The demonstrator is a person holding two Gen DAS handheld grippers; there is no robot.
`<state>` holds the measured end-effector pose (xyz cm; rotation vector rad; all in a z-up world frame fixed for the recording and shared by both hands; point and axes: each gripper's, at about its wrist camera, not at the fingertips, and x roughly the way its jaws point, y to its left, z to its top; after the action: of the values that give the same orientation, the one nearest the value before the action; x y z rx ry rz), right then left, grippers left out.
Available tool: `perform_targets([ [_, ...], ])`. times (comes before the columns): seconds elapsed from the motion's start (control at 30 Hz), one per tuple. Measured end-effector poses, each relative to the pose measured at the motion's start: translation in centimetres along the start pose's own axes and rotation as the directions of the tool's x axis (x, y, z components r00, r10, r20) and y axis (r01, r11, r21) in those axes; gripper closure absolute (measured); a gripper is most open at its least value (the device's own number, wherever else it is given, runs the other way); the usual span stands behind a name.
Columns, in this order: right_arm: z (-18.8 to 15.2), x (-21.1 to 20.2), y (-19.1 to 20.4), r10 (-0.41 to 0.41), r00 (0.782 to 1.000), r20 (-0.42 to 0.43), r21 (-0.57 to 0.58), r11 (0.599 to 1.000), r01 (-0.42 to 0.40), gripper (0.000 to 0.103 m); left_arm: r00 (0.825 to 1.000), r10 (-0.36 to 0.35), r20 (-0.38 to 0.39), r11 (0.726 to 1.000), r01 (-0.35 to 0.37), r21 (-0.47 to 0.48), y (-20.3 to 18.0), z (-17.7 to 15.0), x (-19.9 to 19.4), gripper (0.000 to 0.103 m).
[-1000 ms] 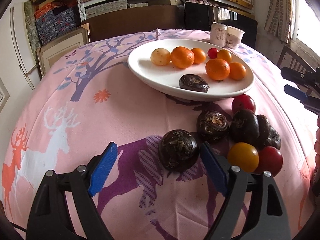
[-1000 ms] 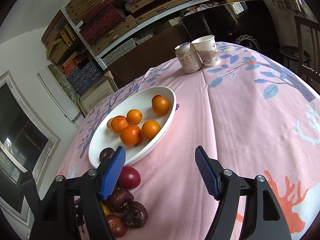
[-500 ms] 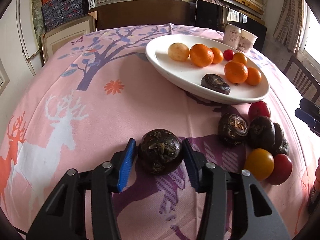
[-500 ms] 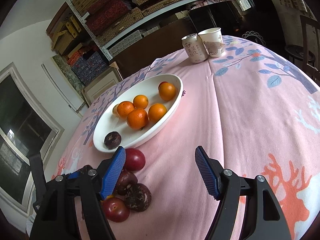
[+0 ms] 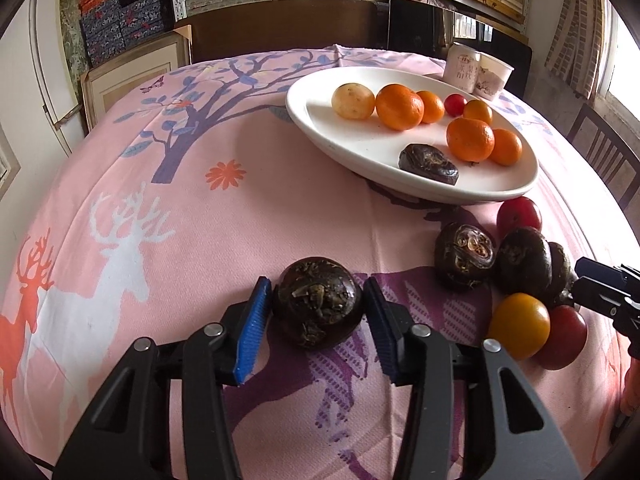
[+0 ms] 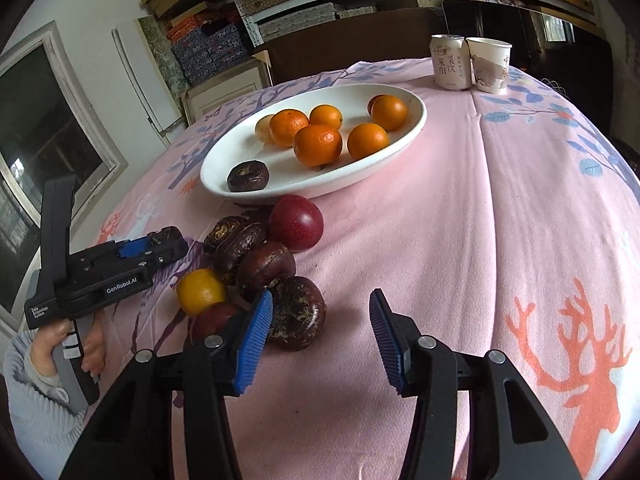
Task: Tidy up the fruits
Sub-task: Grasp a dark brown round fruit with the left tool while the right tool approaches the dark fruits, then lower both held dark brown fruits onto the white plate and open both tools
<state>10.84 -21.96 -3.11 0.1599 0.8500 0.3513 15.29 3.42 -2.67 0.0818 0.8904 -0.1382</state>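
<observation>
Left tongs (image 5: 318, 312) newly around chestnut (image 5: 317, 303).

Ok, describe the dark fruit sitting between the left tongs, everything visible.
The dark fruit is round, brown-black and glossy, with flaky dried bits on its top. It rests on the pink tablecloth, apart from the other loose fruits to its right. The left tongs clamp it, a blue ribbed pad on each side.

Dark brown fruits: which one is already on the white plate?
The flattened dark fruit near the white plate's front rim, beside the oranges. The other dark ones lie on the tablecloth, one clamped in the left gripper.
</observation>
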Motion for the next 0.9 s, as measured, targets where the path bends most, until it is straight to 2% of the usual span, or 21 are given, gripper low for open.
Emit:
perform_targets([
  [0.17, -0.5, 0.0, 1.9, -0.009, 1.0, -0.014, -0.089, 0.996, 0.008, 0.052, 1.0, 0.009, -0.001, 1.0, -0.009, 0.008, -0.1, 0.0, 0.0, 0.056],
  [0.27, -0.3, 0.5, 1.5, -0.022, 0.999, -0.037, -0.07, 0.997, 0.019, 0.052, 1.0, 0.011, -0.001, 1.0, -0.011, 0.009, -0.2, 0.0, 0.0, 0.056],
  [0.47, -0.1, 0.9, 1.8, -0.033, 0.998, -0.054, -0.111, 0.993, 0.027, 0.054, 1.0, 0.007, -0.001, 1.0, -0.007, 0.005, -0.1, 0.0, 0.0, 0.056],
  [0.63, -0.2, 0.7, 2.5, -0.136, 0.99, -0.036, -0.221, 0.967, 0.124, 0.054, 1.0, 0.009, -0.002, 1.0, -0.009, 0.007, -0.2, 0.0, 0.1, 0.056],
  [0.7, -0.1, 0.7, 3.1, -0.161, 0.987, -0.008, -0.246, 0.957, 0.154, 0.059, 1.0, 0.013, -0.002, 1.0, -0.013, 0.01, -0.2, 0.0, 0.1, 0.056],
  [0.83, 0.3, 1.2, 3.1, -0.169, 0.986, -0.003, -0.237, 0.958, 0.163, 0.061, 1.0, 0.011, -0.002, 1.0, -0.011, 0.009, -0.2, 0.0, 0.1, 0.055],
  [0.9, 0.4, 1.3, 2.6, -0.143, 0.99, -0.018, -0.212, 0.968, 0.136, 0.061, 1.0, 0.008, -0.002, 1.0, -0.008, 0.008, -0.2, 0.0, 0.1, 0.055],
])
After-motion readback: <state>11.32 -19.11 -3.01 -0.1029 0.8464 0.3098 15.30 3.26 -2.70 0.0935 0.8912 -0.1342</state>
